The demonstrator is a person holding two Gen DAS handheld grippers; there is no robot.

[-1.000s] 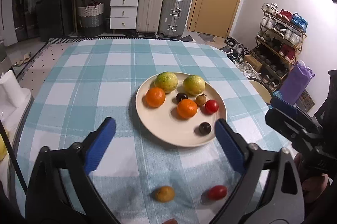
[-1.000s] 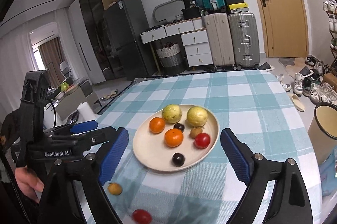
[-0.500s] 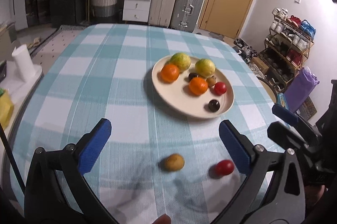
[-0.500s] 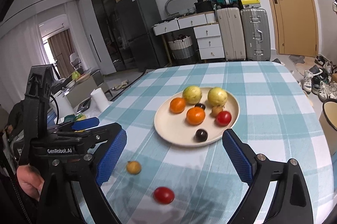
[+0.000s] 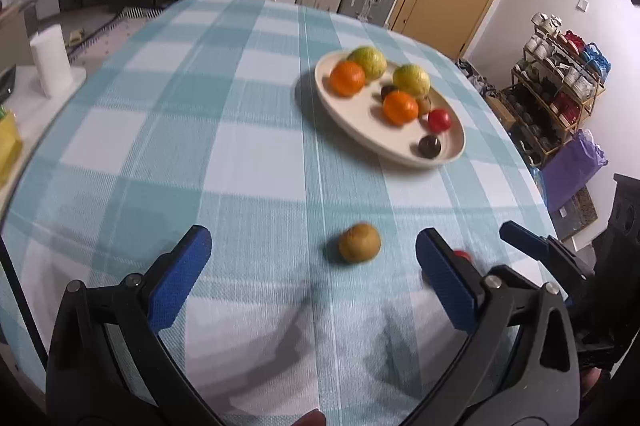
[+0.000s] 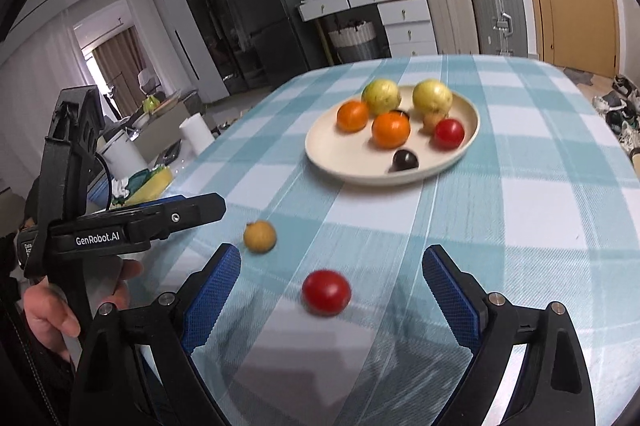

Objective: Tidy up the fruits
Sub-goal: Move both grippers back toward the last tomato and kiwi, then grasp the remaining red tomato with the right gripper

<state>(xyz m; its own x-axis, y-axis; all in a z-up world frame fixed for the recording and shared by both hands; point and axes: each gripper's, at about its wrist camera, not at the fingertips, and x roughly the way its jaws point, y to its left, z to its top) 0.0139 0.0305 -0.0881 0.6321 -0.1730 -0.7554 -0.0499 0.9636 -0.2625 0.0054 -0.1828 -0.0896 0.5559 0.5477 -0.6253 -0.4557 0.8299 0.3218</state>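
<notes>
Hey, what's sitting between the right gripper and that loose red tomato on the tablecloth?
Nothing: in the right wrist view only bare checked tablecloth separates the open right gripper from the red tomato.

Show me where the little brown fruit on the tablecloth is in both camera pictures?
Left wrist view: the brown fruit sits low and center, on the cloth between the open left gripper fingers.
Right wrist view: it lies left of center, just past the right gripper left fingertip, beside the red tomato.
Shared landmark: the cream plate beyond it.
</notes>
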